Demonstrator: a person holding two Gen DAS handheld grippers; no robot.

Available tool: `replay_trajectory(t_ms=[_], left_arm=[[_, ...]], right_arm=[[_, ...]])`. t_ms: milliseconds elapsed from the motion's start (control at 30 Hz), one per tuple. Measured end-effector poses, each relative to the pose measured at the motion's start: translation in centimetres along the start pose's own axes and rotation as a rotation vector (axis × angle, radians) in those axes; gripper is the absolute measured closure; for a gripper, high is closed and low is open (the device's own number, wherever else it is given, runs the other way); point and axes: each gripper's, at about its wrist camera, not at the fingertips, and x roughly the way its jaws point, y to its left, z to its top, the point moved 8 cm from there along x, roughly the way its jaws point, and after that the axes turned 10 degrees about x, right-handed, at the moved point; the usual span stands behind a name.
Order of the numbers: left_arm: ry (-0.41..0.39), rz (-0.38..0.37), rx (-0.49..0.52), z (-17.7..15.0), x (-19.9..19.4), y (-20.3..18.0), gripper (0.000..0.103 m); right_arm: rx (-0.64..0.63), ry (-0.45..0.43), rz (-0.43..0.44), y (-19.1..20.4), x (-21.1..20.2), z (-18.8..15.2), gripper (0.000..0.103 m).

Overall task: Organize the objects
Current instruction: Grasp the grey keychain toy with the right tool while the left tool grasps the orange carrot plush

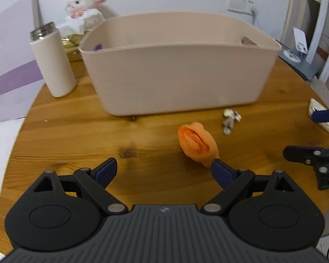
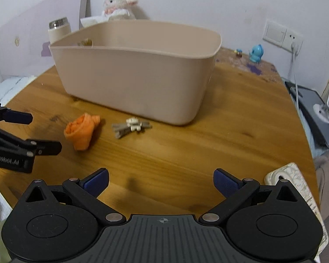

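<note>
Both tools are wide open and hold nothing: the left tool (image 1: 164, 171) is just beside the orange rolled sock (image 1: 196, 143) lying on the bench (image 1: 142, 140) before the beige bin (image 1: 177, 65), so I think it must next straddle and close on it, while the right tool (image 2: 161, 180) hovers apart.

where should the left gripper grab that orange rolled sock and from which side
Grip the orange sock across its thick rolled middle, probably from above and slightly from the near side. It lies on its side on the table, soft and bunched, with bare wood around it. The left gripper is open, its right finger at the sock's near end.
</note>
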Motion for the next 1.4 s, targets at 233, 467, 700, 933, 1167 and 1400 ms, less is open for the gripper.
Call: replay_trajectory(t_ms=[233, 467, 700, 933, 1167, 1400], left_arm=[[0.025, -0.045, 0.008, -1.1, 1.7, -1.5, 0.010], [-0.006, -0.047, 0.001, -0.8, 3.2, -2.0, 0.009], [-0.035, -0.031, 0.000, 0.2, 4.6, -1.1, 0.005], [-0.063, -0.023, -0.004, 1.2, 5.8, 0.4, 0.005], [-0.066, -0.020, -0.008, 1.8, 6.6, 2.7, 0.007], [-0.068, -0.043, 0.016, 1.9, 6.4, 3.4, 0.021]], right_arm=[[-0.021, 0.032, 0.000, 0.5, 1.7, -0.9, 0.000], [-0.032, 0.053, 0.008, 1.1, 3.6, -0.7, 0.000], [-0.017, 0.026, 0.032, 1.8, 4.9, 0.1, 0.000], [-0.008, -0.013, 0.035, 2.7, 6.4, 1.6, 0.000], [-0.006, -0.052, 0.040, 3.4, 7.7, 2.9, 0.000], [0.005, -0.074, 0.045, 3.4, 8.6, 3.9, 0.002]])
